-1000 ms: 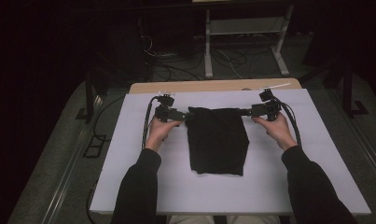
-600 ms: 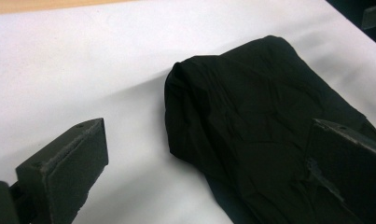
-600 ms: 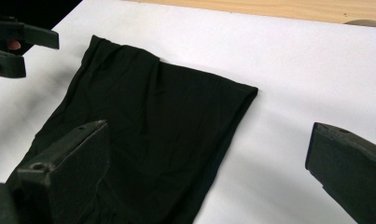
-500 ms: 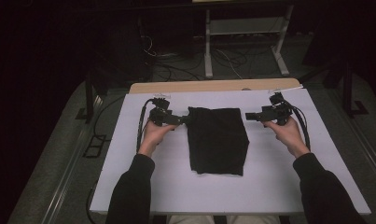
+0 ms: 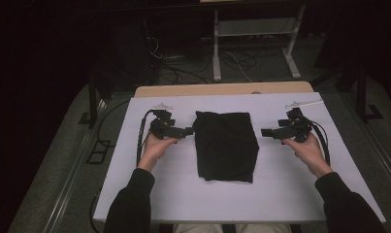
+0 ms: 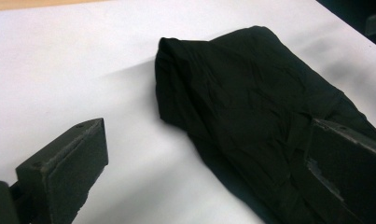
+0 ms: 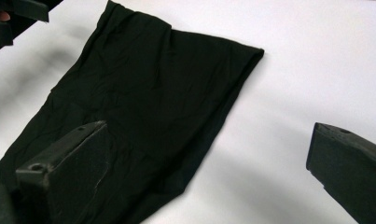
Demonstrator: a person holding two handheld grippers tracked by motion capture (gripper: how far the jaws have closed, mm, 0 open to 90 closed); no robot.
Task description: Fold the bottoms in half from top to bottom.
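Black, wrinkled cloth folded into a rectangle (image 5: 226,145) lies flat at the centre of the frame on the white sheet covering the tabletop (image 5: 173,194), its long sides running toward the bottom edge. From my seat I see the left hand-held gripper (image 5: 189,130) just beside the cloth's upper left corner, jaws spread and empty; in the left gripper view that corner (image 6: 251,98) sits between and beyond the two black jaws, untouched. The right hand-held gripper (image 5: 264,132) hangs near the upper right corner with a strip of white between them, its jaws released and just widened to full spread, nothing held; the right gripper view shows the cloth (image 7: 143,102) lying ahead.
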